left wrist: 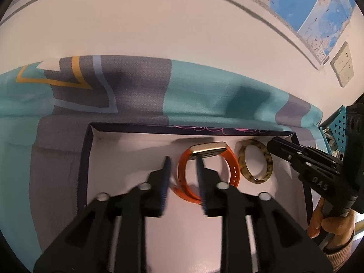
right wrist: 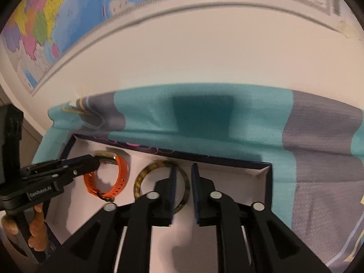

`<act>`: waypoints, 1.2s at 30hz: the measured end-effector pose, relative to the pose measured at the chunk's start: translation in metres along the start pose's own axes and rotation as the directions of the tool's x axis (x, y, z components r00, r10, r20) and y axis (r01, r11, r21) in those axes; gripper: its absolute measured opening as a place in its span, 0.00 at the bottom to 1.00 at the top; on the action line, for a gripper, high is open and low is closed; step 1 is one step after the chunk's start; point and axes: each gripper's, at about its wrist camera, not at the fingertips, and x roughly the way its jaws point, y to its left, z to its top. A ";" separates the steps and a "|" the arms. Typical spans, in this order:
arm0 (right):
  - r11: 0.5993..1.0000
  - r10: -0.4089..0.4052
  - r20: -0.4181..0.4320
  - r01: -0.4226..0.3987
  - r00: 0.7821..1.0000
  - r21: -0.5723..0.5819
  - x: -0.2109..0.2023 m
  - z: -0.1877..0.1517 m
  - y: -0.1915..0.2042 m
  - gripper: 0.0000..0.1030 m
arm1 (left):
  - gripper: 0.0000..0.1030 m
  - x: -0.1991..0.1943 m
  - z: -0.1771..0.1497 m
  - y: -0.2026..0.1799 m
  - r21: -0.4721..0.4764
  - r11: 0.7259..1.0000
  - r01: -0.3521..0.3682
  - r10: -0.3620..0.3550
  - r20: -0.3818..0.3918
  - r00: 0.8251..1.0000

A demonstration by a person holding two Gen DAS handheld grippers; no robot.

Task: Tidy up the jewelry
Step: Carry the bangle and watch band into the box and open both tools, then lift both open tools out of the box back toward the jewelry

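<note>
A shallow box (left wrist: 86, 159) with a white floor and dark blue rim lies on a teal and grey cloth. In it lie an orange-strapped watch (left wrist: 232, 166) with a gold case and, to its right, a tortoiseshell bangle (left wrist: 268, 157). My left gripper (left wrist: 183, 166) is open over the box floor, its right finger in front of the watch. My right gripper (right wrist: 183, 175) is open, its left finger over the bangle (right wrist: 145, 175). The watch (right wrist: 120, 175) sits left of it, behind the left gripper's fingers (right wrist: 75, 168).
The teal and grey cloth (right wrist: 318, 159) covers the surface around the box. A cream wall with maps (right wrist: 45, 11) stands behind. A teal perforated basket (left wrist: 339, 127) sits at the far right in the left wrist view.
</note>
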 end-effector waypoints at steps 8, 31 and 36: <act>0.989 0.093 0.070 -0.083 0.993 -0.126 -0.055 -0.034 0.018 0.45 | 0.49 -0.048 -0.032 -0.004 0.098 0.995 0.002 -0.013 0.116 0.993; 0.962 0.217 -0.050 -0.222 0.975 -0.162 -0.075 -0.116 0.020 0.53 | 0.53 -0.092 -0.125 0.007 0.118 0.989 0.091 -0.097 0.047 0.994; 0.965 0.233 -0.005 -0.232 0.972 -0.126 -0.090 -0.125 0.012 0.54 | 0.60 -0.100 -0.132 -0.003 0.161 0.986 0.039 -0.053 0.084 0.995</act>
